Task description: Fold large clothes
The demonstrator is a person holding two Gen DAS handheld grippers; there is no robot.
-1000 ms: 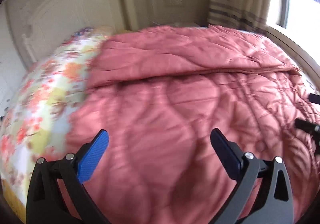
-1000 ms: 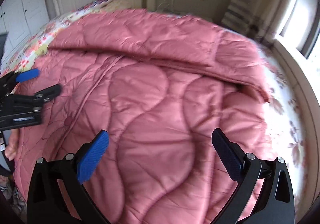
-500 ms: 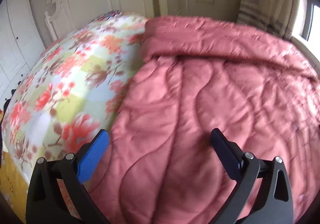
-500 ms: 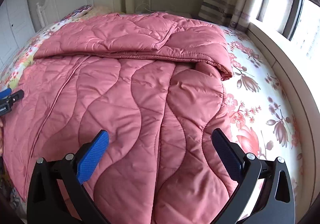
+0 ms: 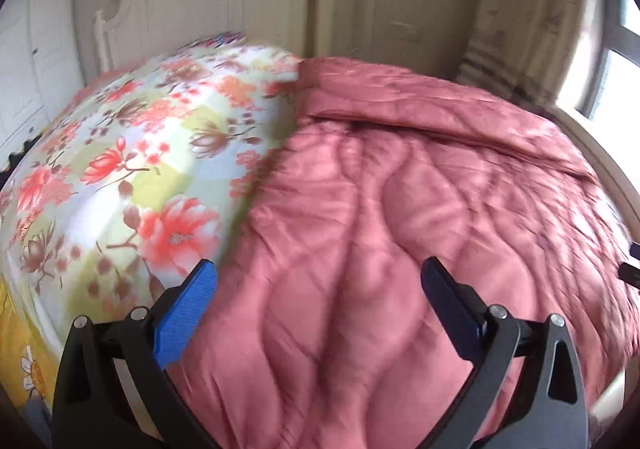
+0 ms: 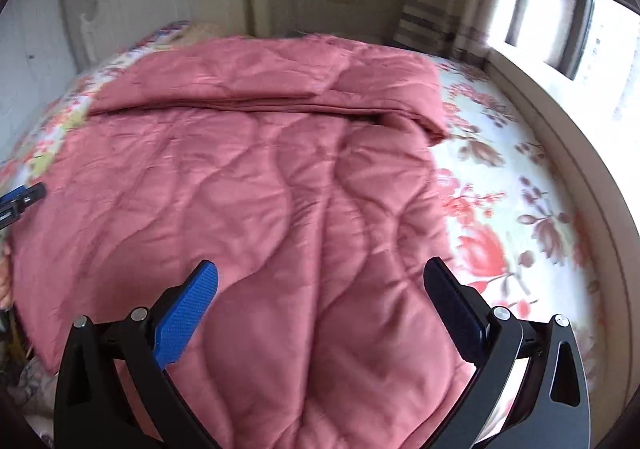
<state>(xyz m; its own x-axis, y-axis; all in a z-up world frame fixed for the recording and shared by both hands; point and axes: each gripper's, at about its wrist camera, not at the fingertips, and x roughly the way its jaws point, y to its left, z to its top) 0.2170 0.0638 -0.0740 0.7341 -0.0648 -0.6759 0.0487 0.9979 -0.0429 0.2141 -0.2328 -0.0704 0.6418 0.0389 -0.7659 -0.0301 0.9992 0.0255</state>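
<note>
**Hovering over a puffy quilt, both grippers empty**

Standing at the foot of the bed, I see the left gripper (image 5: 318,281) and the right gripper (image 6: 320,281) poised with fingers spread wide, holding nothing. Just beneath them lies the pink quilt (image 6: 260,185), soft, thick and limp; I judge it bulky rather than heavy, likely to sag and slide if pinched mid-panel. Its near hem and corners look the best hold, one gripper each. Beyond, a folded-back band (image 6: 280,89) crosses the far end. The floral sheet (image 5: 132,169) shows either side, with the white headboard (image 5: 208,5) behind.
</note>
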